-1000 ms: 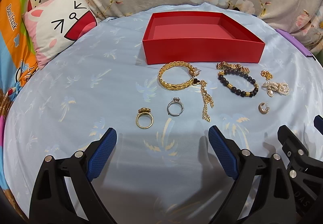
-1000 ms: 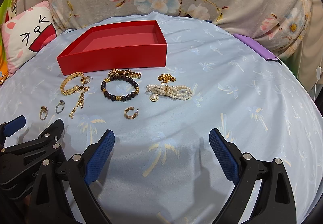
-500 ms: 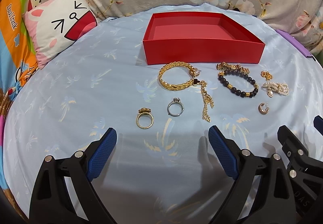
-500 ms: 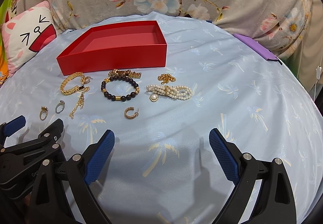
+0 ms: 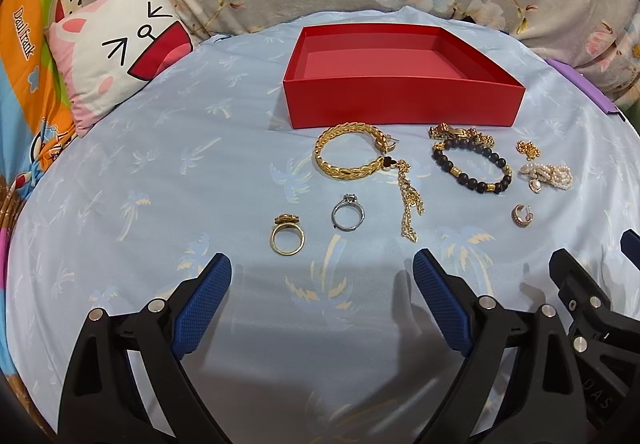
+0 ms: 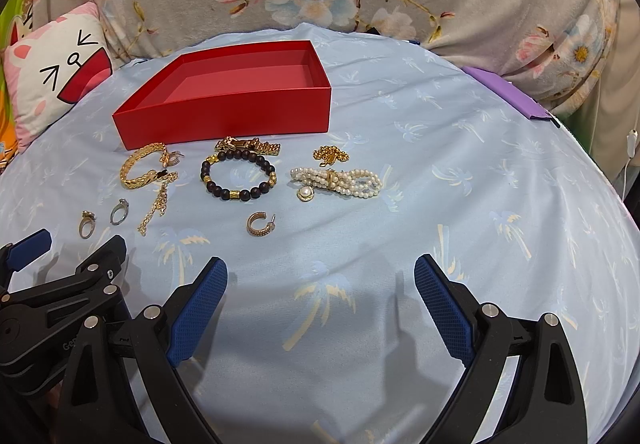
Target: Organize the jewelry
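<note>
Nothing has been moved — both the left gripper [image 5: 322, 300] and right gripper [image 6: 320, 304] are held wide apart, empty; the shallow red cardboard box [image 5: 400, 105] remains unfilled, sorting not begun.

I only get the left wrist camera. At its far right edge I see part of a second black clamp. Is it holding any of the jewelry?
Observer: No. In the right wrist view the right gripper is open, with only the blue sheet showing between its pads.
Operator: And the pearl clump on my right, what is it?
Observer: It is a pearl bracelet of several strands joined by a gold clasp. It lies flat, to the right of the black bead bracelet and apart from it.
</note>
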Available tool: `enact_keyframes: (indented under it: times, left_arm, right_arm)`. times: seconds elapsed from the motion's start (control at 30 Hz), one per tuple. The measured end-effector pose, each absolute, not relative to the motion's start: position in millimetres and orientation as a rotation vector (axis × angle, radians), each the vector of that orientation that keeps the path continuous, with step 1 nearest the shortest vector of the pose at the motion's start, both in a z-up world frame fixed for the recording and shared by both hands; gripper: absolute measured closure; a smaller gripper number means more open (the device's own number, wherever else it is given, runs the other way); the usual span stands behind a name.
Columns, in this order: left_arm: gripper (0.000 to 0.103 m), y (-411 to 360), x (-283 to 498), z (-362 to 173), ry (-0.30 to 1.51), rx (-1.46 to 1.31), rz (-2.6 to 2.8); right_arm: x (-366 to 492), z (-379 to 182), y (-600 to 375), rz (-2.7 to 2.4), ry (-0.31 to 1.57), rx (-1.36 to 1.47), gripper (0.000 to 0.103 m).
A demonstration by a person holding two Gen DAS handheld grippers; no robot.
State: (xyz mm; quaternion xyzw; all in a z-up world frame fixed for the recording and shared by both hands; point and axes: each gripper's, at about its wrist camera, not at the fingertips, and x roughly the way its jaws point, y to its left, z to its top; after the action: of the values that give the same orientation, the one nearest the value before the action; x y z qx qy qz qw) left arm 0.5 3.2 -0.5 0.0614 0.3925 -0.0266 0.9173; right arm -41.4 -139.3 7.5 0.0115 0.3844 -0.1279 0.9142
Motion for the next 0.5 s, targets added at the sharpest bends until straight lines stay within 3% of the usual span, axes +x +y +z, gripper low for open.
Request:
enact_keyframes:
  times: [0.5]
  left_arm:
    - [0.013, 15, 2, 0, 0.816, 0.065, -0.069]
  right_arm:
    - [-41, 7, -142, -0.241, 0.8, 0.041, 0.01]
